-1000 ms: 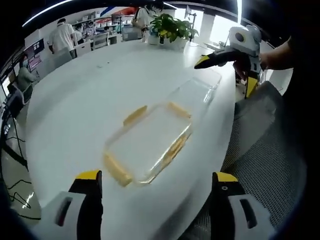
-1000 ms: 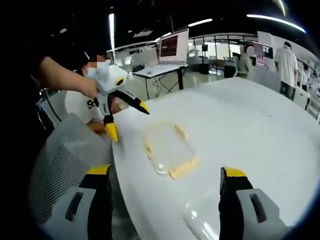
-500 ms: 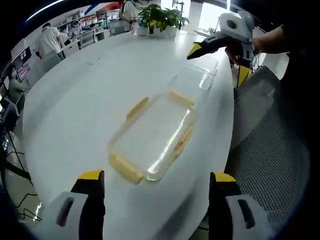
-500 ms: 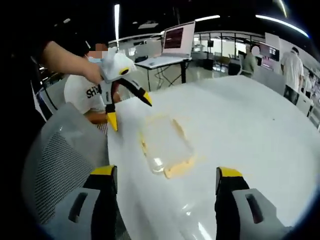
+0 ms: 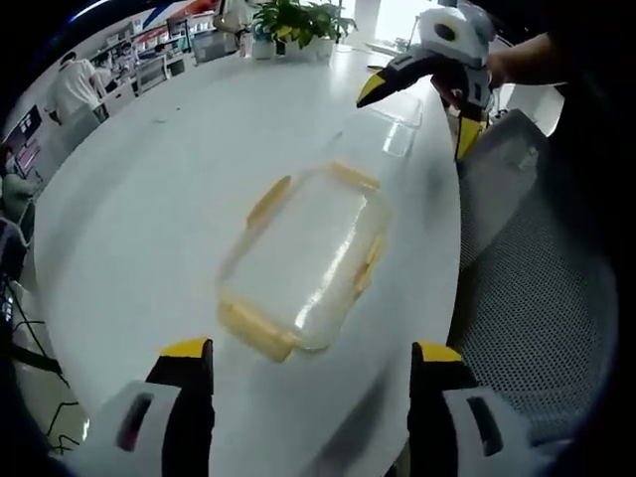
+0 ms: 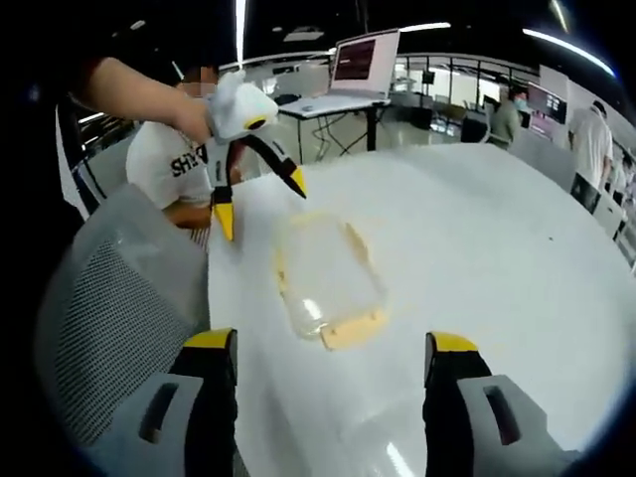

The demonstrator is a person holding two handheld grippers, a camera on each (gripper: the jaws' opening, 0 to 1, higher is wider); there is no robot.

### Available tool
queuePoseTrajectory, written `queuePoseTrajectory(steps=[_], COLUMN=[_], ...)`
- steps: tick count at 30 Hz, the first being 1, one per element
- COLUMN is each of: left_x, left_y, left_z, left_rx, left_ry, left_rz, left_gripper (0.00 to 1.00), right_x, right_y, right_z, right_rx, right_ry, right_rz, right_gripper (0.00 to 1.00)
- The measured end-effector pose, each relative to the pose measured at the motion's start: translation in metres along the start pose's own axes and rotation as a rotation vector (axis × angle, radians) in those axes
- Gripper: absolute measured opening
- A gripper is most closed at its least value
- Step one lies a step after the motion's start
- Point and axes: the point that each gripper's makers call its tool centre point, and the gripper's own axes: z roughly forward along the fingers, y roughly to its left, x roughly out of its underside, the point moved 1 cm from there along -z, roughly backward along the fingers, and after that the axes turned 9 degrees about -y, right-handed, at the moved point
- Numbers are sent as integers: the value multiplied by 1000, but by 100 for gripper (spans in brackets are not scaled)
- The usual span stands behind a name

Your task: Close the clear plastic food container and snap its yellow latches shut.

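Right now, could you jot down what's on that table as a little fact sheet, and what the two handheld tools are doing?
table: white, round
container: clear plastic with yellow latches, lying near the table edge
lid: clear, lying apart from the container
left gripper: open, above the table, short of the container
right gripper: open, in the air near the lid
chair: grey mesh, beside the table

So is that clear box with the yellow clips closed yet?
Cannot tell for the container; a separate clear piece lies beyond it, and its yellow latches stick outward.

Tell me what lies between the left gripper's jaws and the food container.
Only bare white table: in the left gripper view nothing sits between the left gripper and the container.
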Motion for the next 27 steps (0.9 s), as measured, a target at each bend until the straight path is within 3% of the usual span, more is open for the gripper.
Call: queuePoseTrajectory(steps=[14,22,27], left_x=[0,0,1], left_y=[14,21,26], left_z=[6,11,14], left_rx=[29,45,58], left_ry=[44,64,79], left_rz=[66,114,136], left_gripper=[68,65,63], right_x=[7,8,14], right_y=[-8,-7,-12], right_z=[19,30,35], right_rx=[0,-38,-59], right_ry=[88,130,190], right_rz=[-20,-54,-96], right_gripper=[70,73,68])
